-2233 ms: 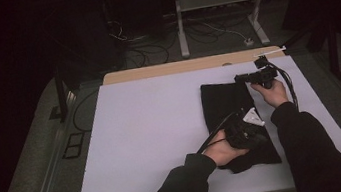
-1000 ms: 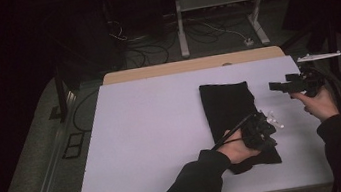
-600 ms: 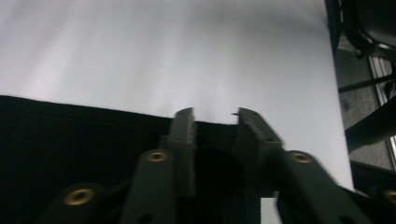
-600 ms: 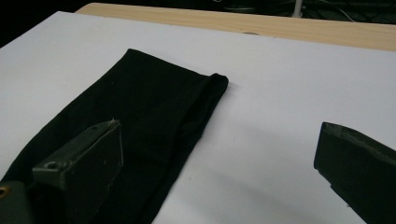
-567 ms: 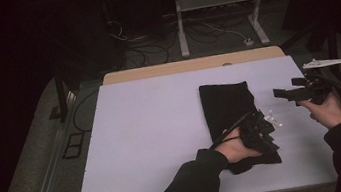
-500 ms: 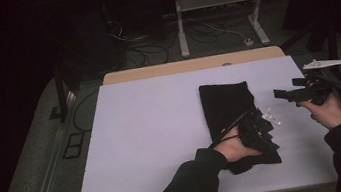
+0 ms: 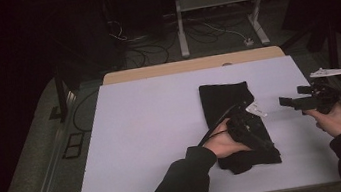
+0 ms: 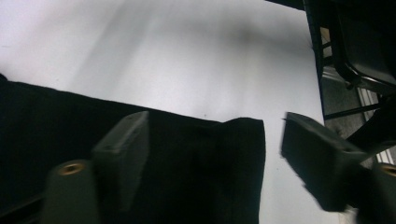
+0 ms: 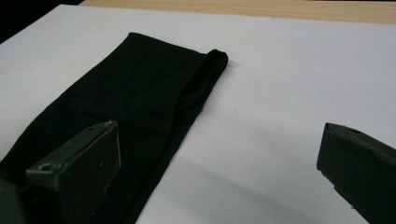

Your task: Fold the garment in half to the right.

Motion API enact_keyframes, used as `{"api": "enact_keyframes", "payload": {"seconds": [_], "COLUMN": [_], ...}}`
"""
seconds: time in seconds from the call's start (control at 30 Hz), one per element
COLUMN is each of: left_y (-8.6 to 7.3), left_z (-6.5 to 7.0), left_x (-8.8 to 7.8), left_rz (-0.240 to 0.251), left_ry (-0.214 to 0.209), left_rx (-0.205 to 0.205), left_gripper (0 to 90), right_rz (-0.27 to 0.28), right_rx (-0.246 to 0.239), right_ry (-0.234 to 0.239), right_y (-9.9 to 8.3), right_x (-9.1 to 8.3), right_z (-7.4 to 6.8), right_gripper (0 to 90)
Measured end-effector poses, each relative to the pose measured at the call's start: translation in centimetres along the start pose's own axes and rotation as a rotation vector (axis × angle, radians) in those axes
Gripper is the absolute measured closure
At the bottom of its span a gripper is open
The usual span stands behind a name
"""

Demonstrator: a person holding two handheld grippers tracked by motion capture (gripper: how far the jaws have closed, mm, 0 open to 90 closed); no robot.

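Step in hand: a fold of the black cloth (image 7: 237,126) looks just finished; it lies flat as a long folded strip on the right half of the counter (image 7: 153,128), released.
Left gripper (image 7: 250,130): nearest, over the cloth's near end; its fingers (image 8: 122,161) have just been opening and now stand apart with nothing pinched, the cloth's corner below and between them.
Right gripper (image 7: 293,102): just beyond the cloth's right edge, over bare counter; fingers (image 9: 74,175) spread wide, empty, the cloth off to the left of them.
Next move: probably another fold, which calls for both grippers to pinch an edge or corner again.
Far end: the cloth's rolled far edge (image 9: 212,63) lies untouched.
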State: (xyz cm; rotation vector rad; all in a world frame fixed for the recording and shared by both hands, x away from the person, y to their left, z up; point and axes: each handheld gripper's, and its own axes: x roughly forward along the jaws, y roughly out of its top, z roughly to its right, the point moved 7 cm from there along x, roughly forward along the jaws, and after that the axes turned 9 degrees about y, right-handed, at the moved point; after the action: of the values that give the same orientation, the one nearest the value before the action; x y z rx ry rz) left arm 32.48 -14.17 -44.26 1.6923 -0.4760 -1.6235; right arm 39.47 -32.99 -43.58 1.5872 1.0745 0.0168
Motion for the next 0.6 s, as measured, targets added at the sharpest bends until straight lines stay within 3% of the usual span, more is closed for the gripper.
{"api": "enact_keyframes", "payload": {"seconds": [0.2,0.4,0.6], "left_y": [-0.5,-1.2,-2.0], "left_z": [-0.7,-1.6,-2.5], "left_x": [-1.1,-2.3,-3.7], "left_rz": [0.031,0.042,0.065], "left_ry": [0.002,0.038,0.077], "left_rx": [-0.024,-0.045,-0.063], "left_gripper": [11.2,0.1,0.0], "right_rz": [0.016,0.010,0.024], "right_rx": [0.001,-0.002,-0.007], "right_ry": [0.007,0.008,0.010], "right_y": [-0.5,-1.4,-1.8], "right_x": [-0.8,-1.5,-2.1], "right_z": [-0.3,-0.6,-0.9], "right_gripper": [0.0,0.0,0.0]}}
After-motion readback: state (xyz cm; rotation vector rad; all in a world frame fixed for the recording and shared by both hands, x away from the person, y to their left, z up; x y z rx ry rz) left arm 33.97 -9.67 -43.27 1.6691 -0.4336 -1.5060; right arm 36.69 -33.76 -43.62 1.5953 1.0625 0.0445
